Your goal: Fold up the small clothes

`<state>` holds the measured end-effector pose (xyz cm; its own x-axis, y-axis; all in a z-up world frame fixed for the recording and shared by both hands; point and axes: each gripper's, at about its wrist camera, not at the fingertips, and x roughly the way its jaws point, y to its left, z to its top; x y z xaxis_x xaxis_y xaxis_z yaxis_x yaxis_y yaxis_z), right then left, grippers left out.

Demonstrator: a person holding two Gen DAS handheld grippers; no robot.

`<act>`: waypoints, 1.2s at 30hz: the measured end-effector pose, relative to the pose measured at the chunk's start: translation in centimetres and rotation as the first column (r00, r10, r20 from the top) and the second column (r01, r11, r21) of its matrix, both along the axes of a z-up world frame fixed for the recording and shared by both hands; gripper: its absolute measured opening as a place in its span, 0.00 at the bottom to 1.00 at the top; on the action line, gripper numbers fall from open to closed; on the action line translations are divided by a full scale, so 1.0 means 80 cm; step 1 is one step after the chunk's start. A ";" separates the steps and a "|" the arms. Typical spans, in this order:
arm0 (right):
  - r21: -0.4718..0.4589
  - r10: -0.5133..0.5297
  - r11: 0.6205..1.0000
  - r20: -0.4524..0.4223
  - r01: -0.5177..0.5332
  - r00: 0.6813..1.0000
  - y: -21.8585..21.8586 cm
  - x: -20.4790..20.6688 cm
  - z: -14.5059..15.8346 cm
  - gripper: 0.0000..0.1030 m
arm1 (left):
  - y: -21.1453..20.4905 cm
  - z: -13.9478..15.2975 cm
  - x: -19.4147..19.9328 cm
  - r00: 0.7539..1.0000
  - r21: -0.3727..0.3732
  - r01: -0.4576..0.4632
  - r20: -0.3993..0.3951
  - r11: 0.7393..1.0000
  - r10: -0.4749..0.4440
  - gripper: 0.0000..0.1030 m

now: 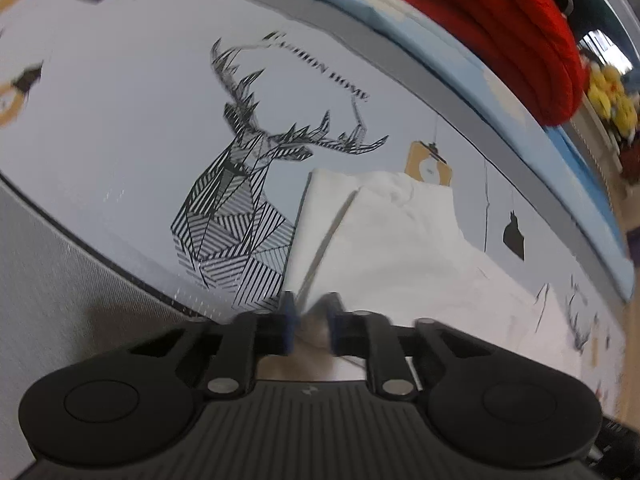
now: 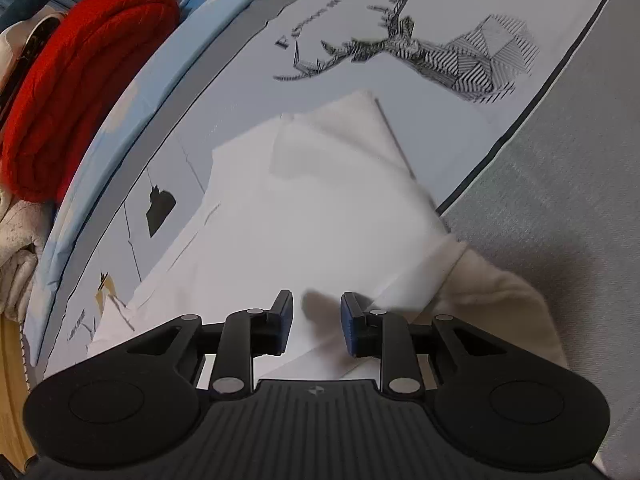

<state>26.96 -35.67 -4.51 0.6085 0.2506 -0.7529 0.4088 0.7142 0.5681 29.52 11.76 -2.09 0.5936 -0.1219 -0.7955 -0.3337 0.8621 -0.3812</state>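
White garment (image 2: 320, 208) lies on the desk (image 1: 120, 120), spread over a pale cloth printed with a striped deer head (image 1: 240, 208). One part is folded over; a doubled edge shows ahead of both grippers.

Left gripper (image 1: 310, 320): low over the garment's near edge, blue-padded jaws set a little apart, white cloth and shadow in the gap. Blurred there; cannot tell whether it pinches the fabric. Deer print sits ahead and to its left, garment ahead and to its right.

Right gripper (image 2: 316, 324): jaws parted, a clear gap between the pads, white fabric beneath and ahead. Nothing gripped. A cream sleeve or cuff (image 2: 500, 292) lies just to its right, on the grey border.

Red knitted item (image 2: 80, 80), rolled, far ahead-left of the right gripper, beyond a light blue sheet (image 1: 440, 52).
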 end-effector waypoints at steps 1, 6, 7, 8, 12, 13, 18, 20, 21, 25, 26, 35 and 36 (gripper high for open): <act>0.007 -0.003 1.000 0.002 0.003 1.000 -0.001 -0.001 0.001 0.26 | -0.002 0.003 -0.002 1.000 0.011 0.010 0.008 1.000 -0.011 0.02; 0.002 -0.014 1.000 0.019 0.014 1.000 -0.010 -0.008 0.013 0.26 | -0.008 0.032 -0.025 0.994 0.044 0.043 0.097 0.998 -0.048 0.01; -0.001 -0.014 1.000 0.023 0.014 1.000 -0.010 -0.010 0.014 0.27 | -0.010 0.040 -0.030 0.992 0.052 0.048 0.118 0.997 -0.054 0.01; -0.002 -0.014 1.000 0.027 0.015 1.000 -0.010 -0.013 0.016 0.27 | -0.010 0.048 -0.039 0.988 0.063 0.046 0.142 0.997 -0.055 0.01; -0.009 -0.019 1.000 0.031 0.019 0.999 -0.014 -0.029 0.019 0.27 | -0.002 0.064 -0.068 0.986 0.044 -0.001 0.168 0.999 -0.006 0.01; -0.010 -0.021 1.000 0.028 0.022 0.999 -0.015 -0.032 0.019 0.27 | -0.003 0.065 -0.074 0.987 0.078 -0.010 0.162 0.997 -0.003 0.01; -0.080 -0.056 0.995 0.016 0.057 0.998 -0.021 -0.036 0.020 0.26 | 0.012 0.048 -0.071 0.997 0.066 -0.029 0.077 0.997 0.024 0.03; -0.137 -0.108 0.985 -0.014 0.105 0.994 -0.031 -0.036 0.016 0.26 | 0.014 0.046 -0.064 0.997 0.088 -0.028 0.075 0.996 0.021 0.07; -0.152 -0.140 0.979 -0.031 0.134 0.990 -0.038 -0.037 0.013 0.26 | 0.015 0.046 -0.061 0.997 0.088 -0.022 0.075 0.996 0.015 0.08; -0.216 -0.256 0.947 -0.054 0.239 0.965 -0.058 -0.041 0.011 0.26 | 0.019 0.036 -0.048 0.998 0.048 -0.023 0.057 0.999 0.020 0.19; -0.218 -0.275 0.941 -0.042 0.259 0.961 -0.060 -0.043 0.013 0.26 | 0.021 0.033 -0.047 0.998 0.036 -0.029 0.050 0.999 0.027 0.20; 0.020 -0.213 0.976 -0.060 0.215 0.975 -0.048 -0.033 -0.007 0.38 | 0.016 0.023 -0.036 0.999 0.026 -0.022 0.030 0.999 0.022 0.20; 0.024 -0.218 0.975 -0.070 0.220 0.974 -0.050 -0.029 -0.011 0.35 | 0.015 0.023 -0.036 0.999 0.028 -0.019 0.030 0.999 0.018 0.20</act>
